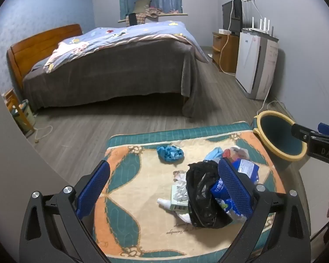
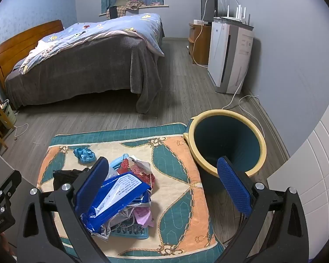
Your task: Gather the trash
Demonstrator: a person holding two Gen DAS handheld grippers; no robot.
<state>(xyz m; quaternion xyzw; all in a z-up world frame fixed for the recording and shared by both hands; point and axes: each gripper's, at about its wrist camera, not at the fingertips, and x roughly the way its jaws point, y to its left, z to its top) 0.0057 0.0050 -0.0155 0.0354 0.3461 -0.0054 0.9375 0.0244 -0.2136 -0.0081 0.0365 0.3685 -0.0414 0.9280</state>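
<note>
Left view: crumpled trash (image 1: 208, 188) heaped on the rug (image 1: 133, 214), black bag between the wide, empty left tongs (image 1: 164, 186). Right view: blue wrapper (image 2: 116, 197) against the left finger of the gaping, empty right tongs (image 2: 164, 184); bin (image 2: 228, 140) beside rug.

The black plastic bag (image 1: 202, 194) on the rug (image 1: 142, 225) covers the near end of the white carton (image 1: 178, 199) beside it, and in the right wrist view most of that bag sits hidden behind the right gripper (image 2: 164, 184)'s left finger. The blue printed wrapper (image 2: 116, 197) buries the silver and pink scraps under it, and its print is too small to read. Right of the rug, the bin (image 2: 228, 142)'s bottom lies in shadow.
</note>
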